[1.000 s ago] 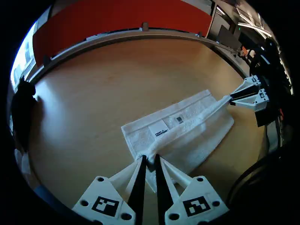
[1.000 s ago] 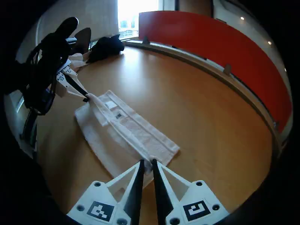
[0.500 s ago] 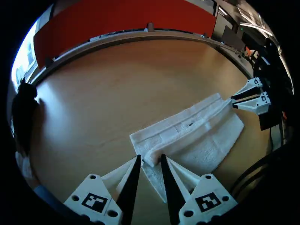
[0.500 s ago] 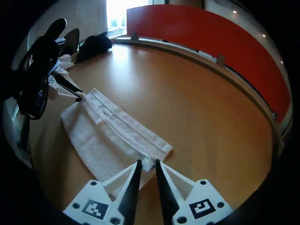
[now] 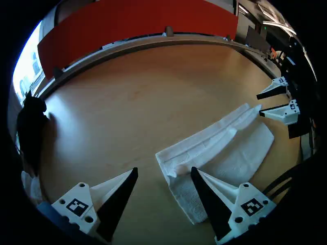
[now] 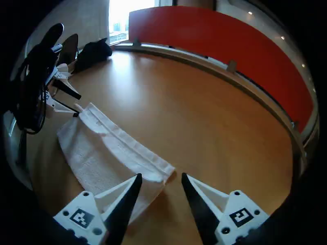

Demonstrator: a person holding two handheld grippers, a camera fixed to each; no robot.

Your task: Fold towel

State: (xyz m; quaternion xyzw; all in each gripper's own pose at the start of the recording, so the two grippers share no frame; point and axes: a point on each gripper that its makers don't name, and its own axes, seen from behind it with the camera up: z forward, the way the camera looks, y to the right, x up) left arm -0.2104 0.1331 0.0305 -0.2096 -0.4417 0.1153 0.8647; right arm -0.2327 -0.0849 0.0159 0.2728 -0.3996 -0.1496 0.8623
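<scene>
White towel [image 5: 220, 151]: terry, folded long, flat near counter [image 5: 135, 98] edge.
Counter: smooth wood, curved rim.
Left gripper [image 5: 163, 169]: spread apart.
Right gripper [image 6: 161, 175]: spread apart.

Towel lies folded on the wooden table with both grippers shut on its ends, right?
No: the towel lies folded on the table, but both grippers are open. The left gripper stands spread in the left gripper view, the right gripper in the right gripper view.
</scene>
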